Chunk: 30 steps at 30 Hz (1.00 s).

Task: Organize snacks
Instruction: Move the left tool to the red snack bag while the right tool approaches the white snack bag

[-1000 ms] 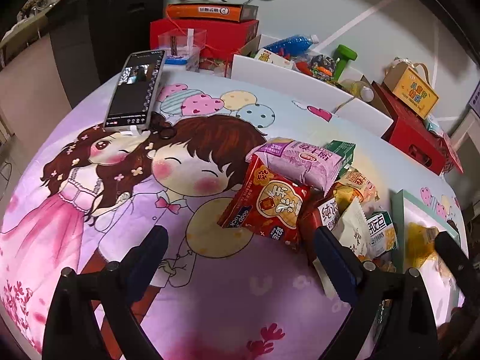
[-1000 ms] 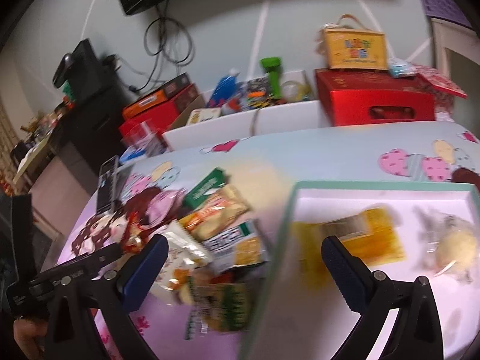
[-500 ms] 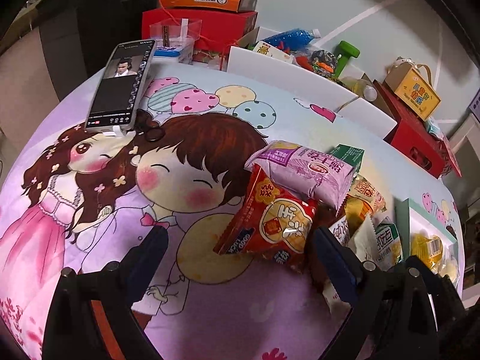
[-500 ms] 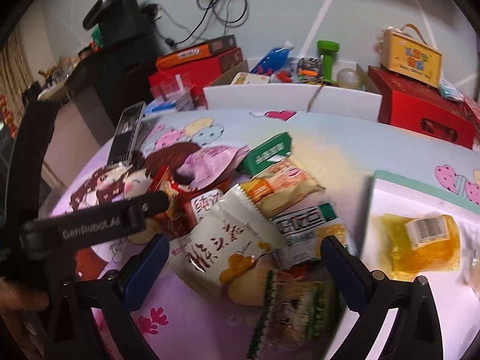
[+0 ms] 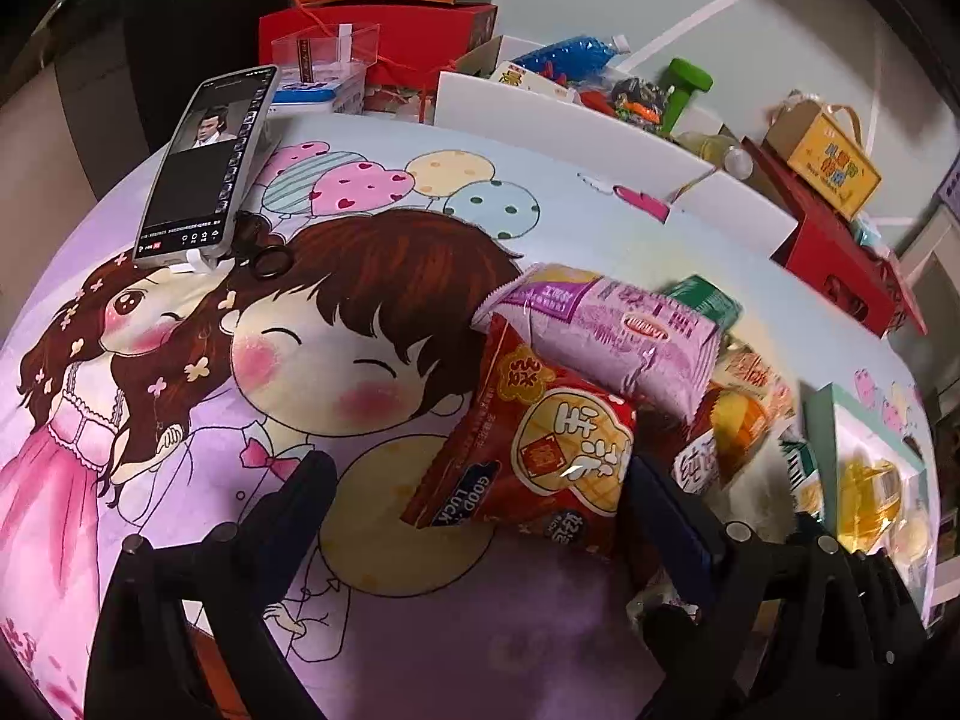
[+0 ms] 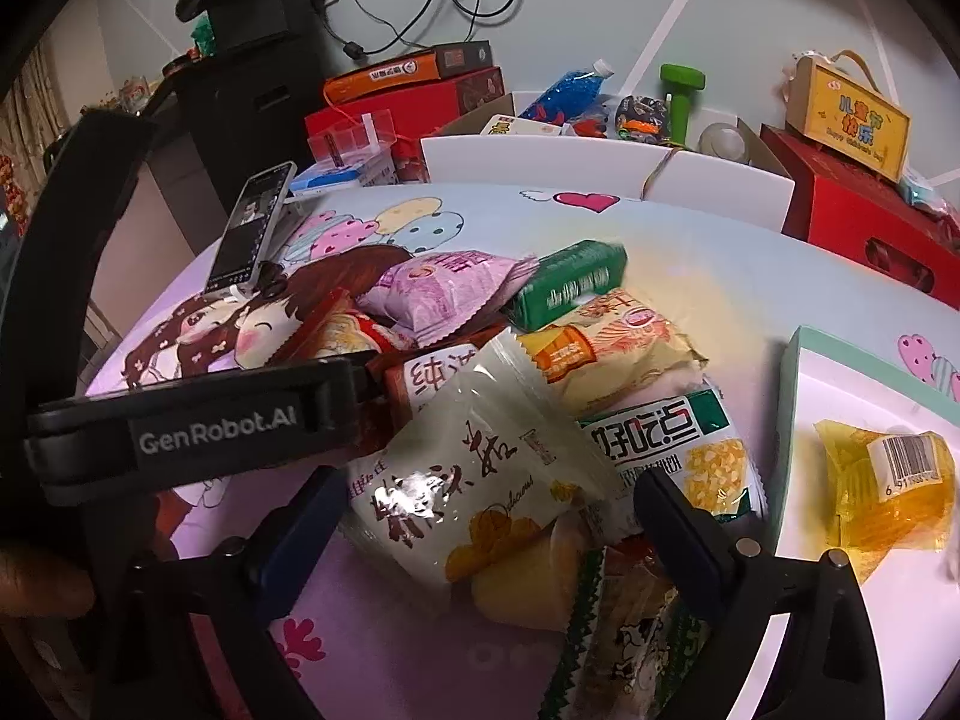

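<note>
Right wrist view, right tool (image 6: 486,519) now over pale snack packet (image 6: 480,468), jaws narrowing slightly

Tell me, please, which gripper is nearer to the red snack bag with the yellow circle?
Left. The left gripper stands open right around the red snack bag, one finger at its edge. The right gripper frames a pale translucent packet further along the pile.

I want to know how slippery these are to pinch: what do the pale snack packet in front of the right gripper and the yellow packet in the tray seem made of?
Pale snack packet: seemingly glossy plastic film, with glare spots and crimped, serrated ends. Yellow packet: probably clear, shiny plastic wrap, translucent, with a paper-looking barcode sticker.
</note>
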Motion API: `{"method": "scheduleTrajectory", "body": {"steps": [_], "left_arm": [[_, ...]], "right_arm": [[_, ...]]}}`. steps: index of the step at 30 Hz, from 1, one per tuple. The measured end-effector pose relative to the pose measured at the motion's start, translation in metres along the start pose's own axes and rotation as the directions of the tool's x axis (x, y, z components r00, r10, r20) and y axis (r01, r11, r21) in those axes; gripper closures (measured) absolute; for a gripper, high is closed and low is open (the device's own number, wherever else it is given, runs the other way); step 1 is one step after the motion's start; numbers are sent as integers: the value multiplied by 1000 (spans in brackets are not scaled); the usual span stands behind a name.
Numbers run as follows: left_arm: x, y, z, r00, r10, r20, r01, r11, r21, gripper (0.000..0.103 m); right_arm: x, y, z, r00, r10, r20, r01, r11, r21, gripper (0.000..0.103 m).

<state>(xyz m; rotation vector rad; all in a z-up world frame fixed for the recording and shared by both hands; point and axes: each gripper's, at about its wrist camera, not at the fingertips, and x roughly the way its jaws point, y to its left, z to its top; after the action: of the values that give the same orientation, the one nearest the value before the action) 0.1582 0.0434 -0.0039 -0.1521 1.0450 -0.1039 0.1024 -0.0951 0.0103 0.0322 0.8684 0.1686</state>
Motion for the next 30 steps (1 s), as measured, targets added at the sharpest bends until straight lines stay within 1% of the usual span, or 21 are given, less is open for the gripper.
{"method": "scheduleTrajectory", "body": {"steps": [6, 8, 9, 10, 12, 14, 17, 19, 25, 27, 28, 30], "left_arm": [[5, -1, -1, 1000, 12, -5, -12, 1000, 10, 7], [5, -1, -1, 1000, 11, -3, -11, 1000, 7, 13], [3, -1, -2, 1000, -1, 1, 1, 1000, 4, 16], [3, 0, -1, 1000, -9, 4, 9, 1000, 1, 21], [1, -1, -1, 1000, -13, 9, 13, 1000, 1, 26], [1, -1, -1, 1000, -23, 11, 23, 1000, 2, 33], [-1, 0, -1, 1000, -27, 12, 27, 1000, -3, 34], [-1, 1, -1, 1000, -19, 15, 19, 1000, -6, 37], [-4, 4, -1, 1000, -7, 18, 7, 1000, -13, 37], [-5, 5, -2, 1000, 5, 14, -4, 1000, -12, 37], [-6, 6, -3, 1000, 12, 7, -11, 1000, -13, 37], [-8, 8, -5, 1000, 14, 1, -14, 1000, -20, 37]], "right_arm": [[0, 1, -1, 1000, -1, 4, 1, 1000, -9, 5], [0, 2, -2, 1000, -7, 6, 7, 1000, -18, 6], [0, 2, -2, 1000, -10, 8, 10, 1000, -23, 7], [-1, 2, -2, 1000, -9, 9, 10, 1000, -24, 10], [-2, 1, -3, 1000, -4, 14, 4, 1000, -20, 14], [-4, -1, -3, 1000, 1, 17, -1, 1000, -14, 17], [-4, -2, -3, 1000, 7, 18, -7, 1000, -13, 18], [-4, -2, -4, 1000, 1, 20, -1, 1000, -14, 23], [-6, -6, -4, 1000, 21, 20, -21, 1000, -1, 31], [-7, -6, -4, 999, 35, 20, -35, 999, -1, 37], [-8, -6, -4, 999, 48, 18, -48, 999, 2, 38], [-8, -6, -5, 999, 49, 16, -49, 999, -2, 38]]}}
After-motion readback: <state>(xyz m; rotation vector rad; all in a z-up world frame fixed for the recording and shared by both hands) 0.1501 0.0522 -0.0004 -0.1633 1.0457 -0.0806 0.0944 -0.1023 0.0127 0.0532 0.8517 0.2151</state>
